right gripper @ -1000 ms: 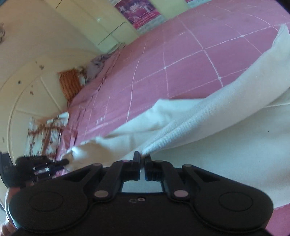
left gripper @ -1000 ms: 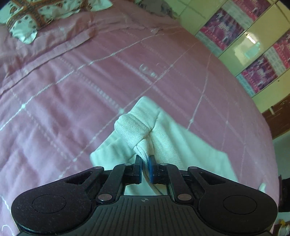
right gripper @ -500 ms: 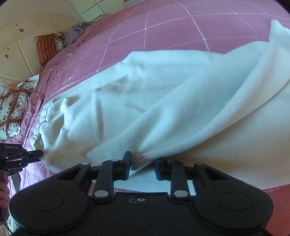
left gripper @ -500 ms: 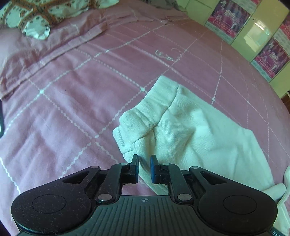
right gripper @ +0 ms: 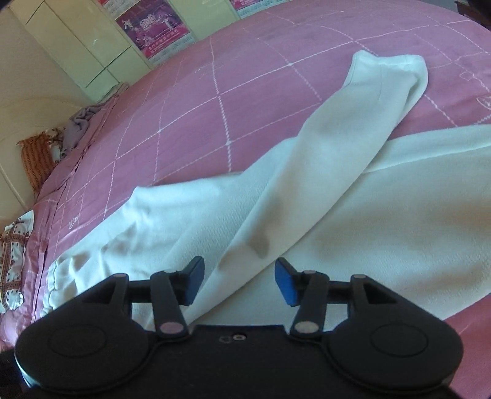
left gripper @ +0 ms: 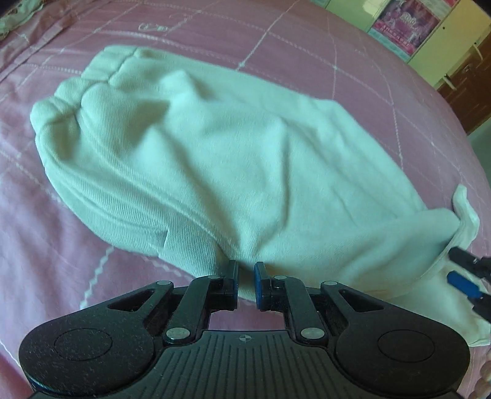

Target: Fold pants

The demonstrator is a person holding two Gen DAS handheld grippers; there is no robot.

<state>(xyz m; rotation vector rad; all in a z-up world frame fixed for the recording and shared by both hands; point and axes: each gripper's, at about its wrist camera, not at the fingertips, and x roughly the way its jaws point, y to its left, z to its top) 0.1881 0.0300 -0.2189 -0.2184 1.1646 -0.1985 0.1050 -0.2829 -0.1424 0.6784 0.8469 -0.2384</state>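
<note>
White pants lie rumpled on the pink checked bedspread, waistband at the far left. My left gripper sits at the near edge of the cloth, its jaws a small gap apart with nothing between them. In the right wrist view the pants spread wide, with one leg folded across toward the far right. My right gripper is open wide, its jaws on either side of a fold of the leg without pinching it. The right gripper's blue fingertips show at the right edge of the left wrist view.
The bedspread extends far beyond the pants. Patterned pillows and a grey cloth lie at the head of the bed. Yellow-green cabinets with posters stand past the bed.
Both grippers let go of the pants, which dropped flat onto the bed. The right jaws opened wide; the left opened slightly. Both moved back toward the near edge of the cloth.
</note>
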